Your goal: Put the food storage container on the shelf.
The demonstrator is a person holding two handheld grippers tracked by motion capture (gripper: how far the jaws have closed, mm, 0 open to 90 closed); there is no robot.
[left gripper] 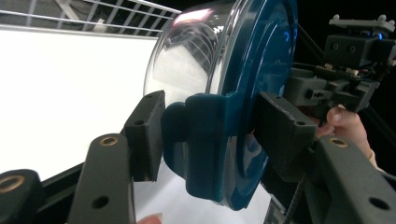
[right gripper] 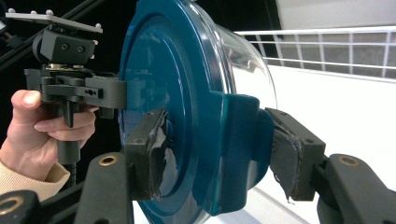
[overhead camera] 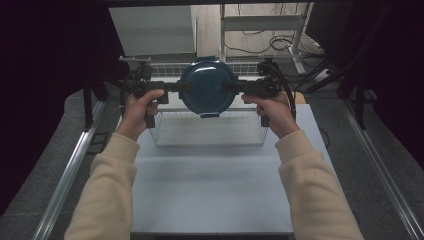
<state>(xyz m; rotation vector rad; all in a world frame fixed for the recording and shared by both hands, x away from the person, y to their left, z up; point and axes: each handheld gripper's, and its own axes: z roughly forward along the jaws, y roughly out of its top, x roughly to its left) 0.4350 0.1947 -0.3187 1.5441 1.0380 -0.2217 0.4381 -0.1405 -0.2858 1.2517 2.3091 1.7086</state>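
A: Your high view is dim, with black surroundings; only the table (overhead camera: 210,175) catches soft light from above.

B: And your gripper views?

A: The table blows out to flat white there. Glare streaks the clear bowl (left gripper: 187,60), your nearest jaws are soft, and straight lines bend at the edges.

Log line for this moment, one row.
left gripper: shut on container clip | right gripper: shut on opposite clip | container: on edge, above wire basket

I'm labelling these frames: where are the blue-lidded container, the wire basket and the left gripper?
blue-lidded container (overhead camera: 206,86), high view, middle of lid.
wire basket (overhead camera: 210,134), high view, front wall.
left gripper (left gripper: 208,133), left gripper view, between its fingertips.
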